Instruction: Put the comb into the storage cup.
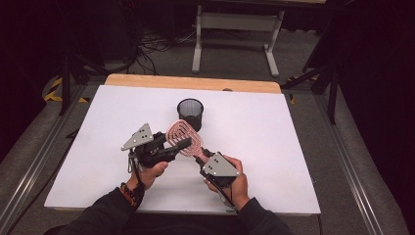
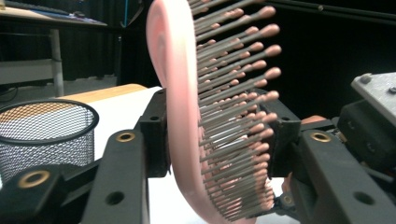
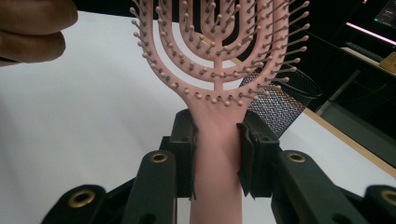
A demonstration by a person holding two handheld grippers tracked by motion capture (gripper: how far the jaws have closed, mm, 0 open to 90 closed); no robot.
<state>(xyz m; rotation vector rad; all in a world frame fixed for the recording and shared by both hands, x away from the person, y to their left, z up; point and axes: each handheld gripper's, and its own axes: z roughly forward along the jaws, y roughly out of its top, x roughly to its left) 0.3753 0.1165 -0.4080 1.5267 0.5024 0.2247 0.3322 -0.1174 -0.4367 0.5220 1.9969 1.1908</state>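
From above, my left gripper (image 1: 180,145) reaches in from the left and its jaws bracket the head of the pink brush (image 1: 184,137), which stands tilted above the white board (image 1: 88,142) just in front of the mesh cup (image 1: 190,113). My left gripper view adds what the high view cannot: the brush head (image 2: 175,107) runs edge-on between my two black jaws, one pad against its smooth back and the other against the bristle tips (image 2: 271,95), so the jaws sit narrow on the head, though I cannot tell how firmly they press. The cup (image 2: 46,135) stands at the left of that view, and part of my other gripper (image 2: 373,121) shows at the right. My right gripper (image 1: 202,155) comes from the lower right, and its own view shows the grip plainly: both jaws are clamped on the brush handle (image 3: 215,154), with the slotted head and its rows of bristles fanning upward, the cup (image 3: 285,100) behind to the right, and fingers (image 3: 32,28) at the top left. The board lies on a wooden table (image 1: 193,82); beyond it are a grey floor (image 1: 235,58), cables (image 1: 151,46), the white legs of a desk (image 1: 235,24) and dark curtains.
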